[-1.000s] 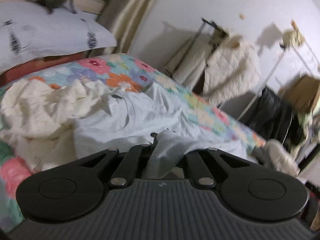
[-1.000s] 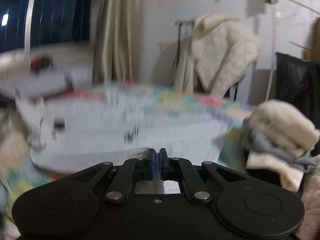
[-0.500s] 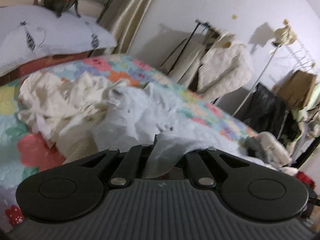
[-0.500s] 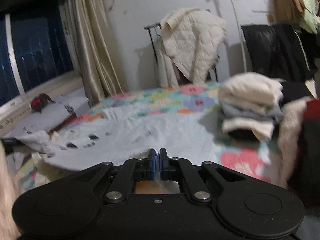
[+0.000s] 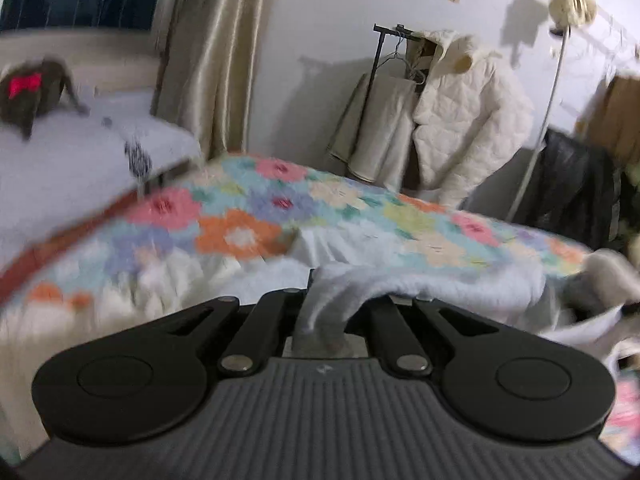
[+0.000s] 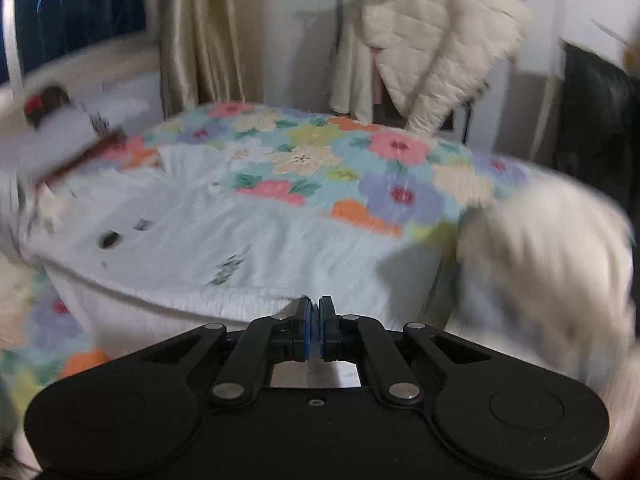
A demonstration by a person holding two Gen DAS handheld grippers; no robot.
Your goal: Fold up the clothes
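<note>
Now the left gripper (image 5: 320, 280) pinches a pale grey-white cotton garment (image 6: 224, 224); at six o'clock the right gripper (image 6: 315, 308) clamps its hem over the floral quilt (image 6: 360, 160).

the garment (image 6: 224, 236) lay on the bed (image 6: 360, 168), a clothes pile (image 6: 548, 264) to its right, the jacket (image 6: 436, 40) behind.

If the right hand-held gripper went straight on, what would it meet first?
Most likely the pale blue garment spread on the floral bedspread; the right hand-held gripper sits shut at its near edge. Blur makes depth uncertain.
</note>
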